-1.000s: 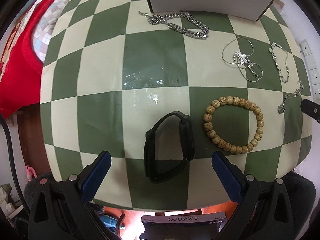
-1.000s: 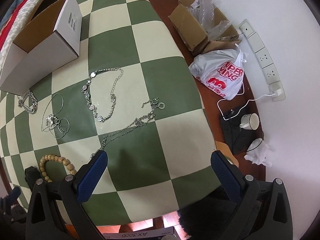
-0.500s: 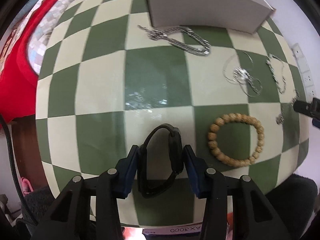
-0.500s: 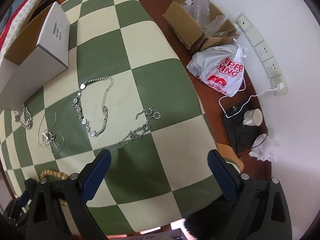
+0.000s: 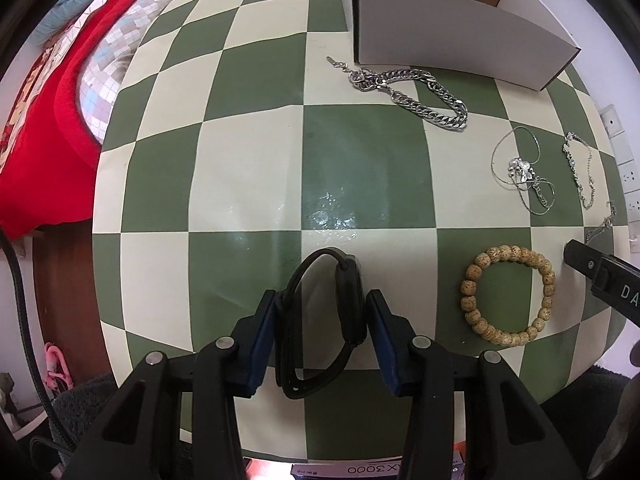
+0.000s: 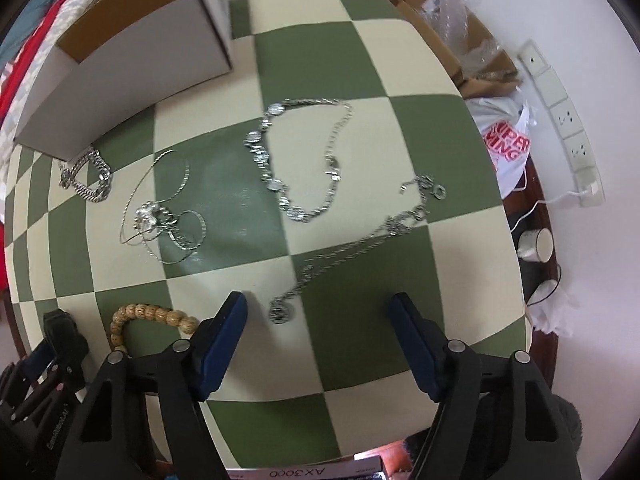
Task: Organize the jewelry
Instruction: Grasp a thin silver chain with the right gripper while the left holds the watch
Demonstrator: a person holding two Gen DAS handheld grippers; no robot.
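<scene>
Left gripper [image 5: 320,330] has closed from wide open a second ago — pads now clamped on the black band [image 5: 324,320] at 6 o'clock, so the first pickup looks secured; lift toward the open cardboard box [image 5: 452,40] at 1 o'clock likely next. Right gripper [image 6: 318,344] has its fingers apart, holding nothing, having dropped nearer a thin pendant chain [image 6: 352,252] at 12. Only the right view shows that chain's full run; only the left shows the bead bracelet [image 5: 508,290] whole, at 3 o'clock.
</scene>
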